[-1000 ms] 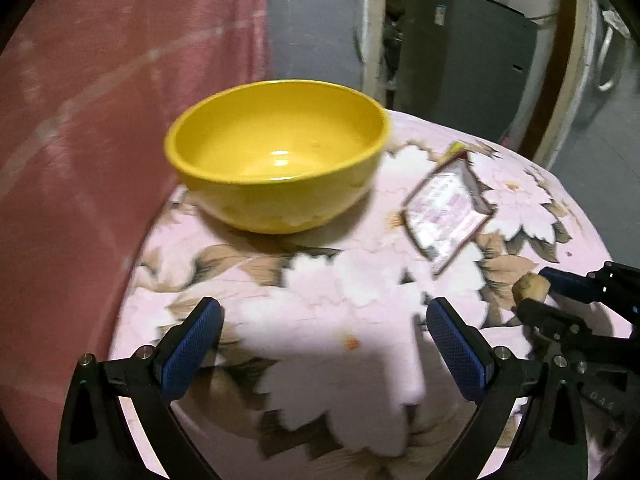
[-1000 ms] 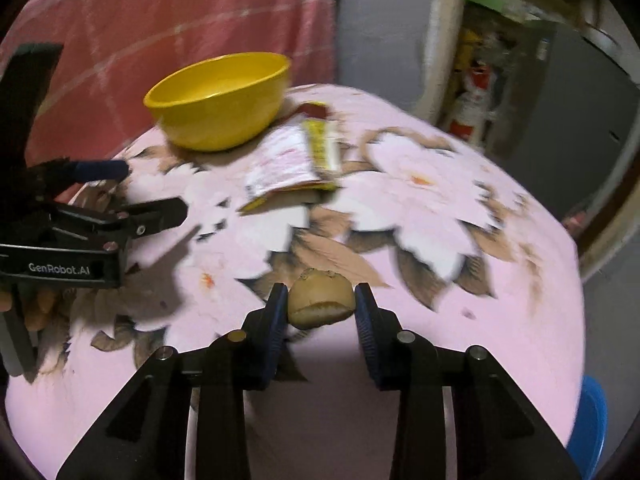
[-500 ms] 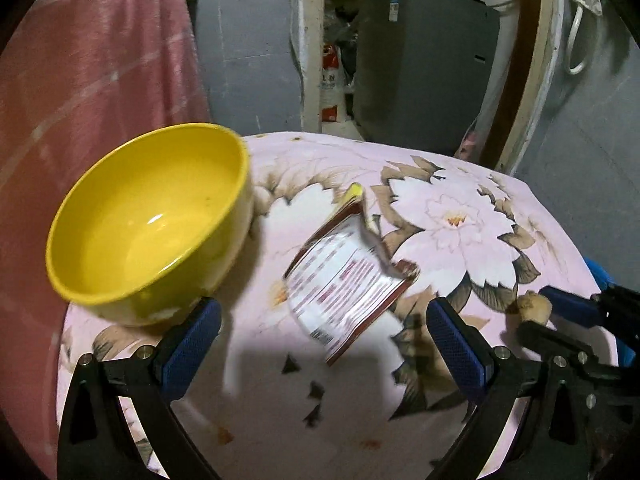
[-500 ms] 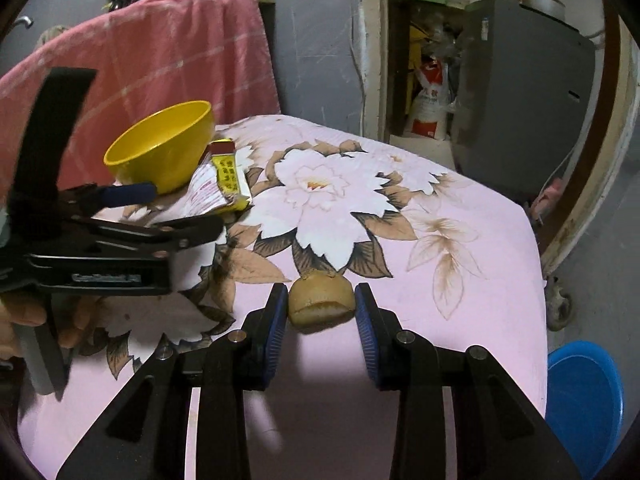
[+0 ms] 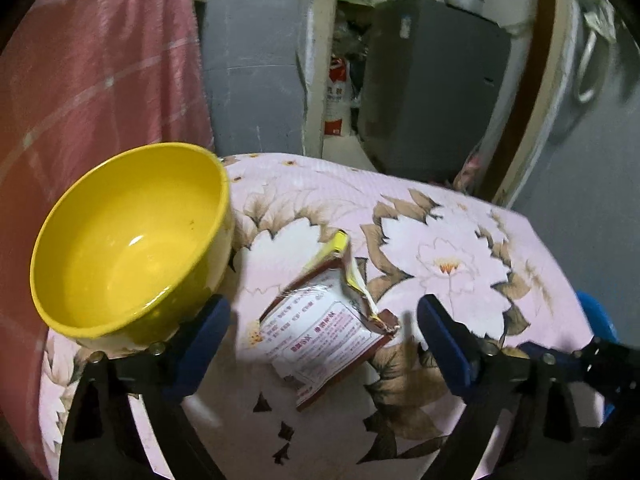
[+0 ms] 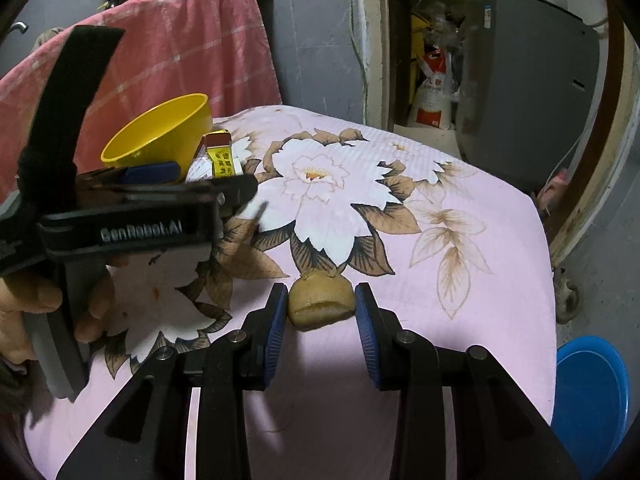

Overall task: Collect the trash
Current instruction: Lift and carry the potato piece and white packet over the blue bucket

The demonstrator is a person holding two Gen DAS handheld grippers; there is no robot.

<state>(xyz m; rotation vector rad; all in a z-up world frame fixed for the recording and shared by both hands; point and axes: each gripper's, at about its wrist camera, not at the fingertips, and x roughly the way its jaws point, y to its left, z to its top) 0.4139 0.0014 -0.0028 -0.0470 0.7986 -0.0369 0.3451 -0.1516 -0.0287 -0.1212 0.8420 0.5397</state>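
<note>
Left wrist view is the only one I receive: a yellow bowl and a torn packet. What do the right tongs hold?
Observer: The right tongs are shut on a small brown bread-like lump.
Operator: Where could I drop it?
Observer: A round blue plastic tub stands on the floor by the right edge of the pink flowered table; if it is a bin, I cannot tell.
Operator: And my left tongs?
Observer: The left tongs are closing, with the torn white-and-red packet between them, untouched; a hand grips their grey handle.
</note>
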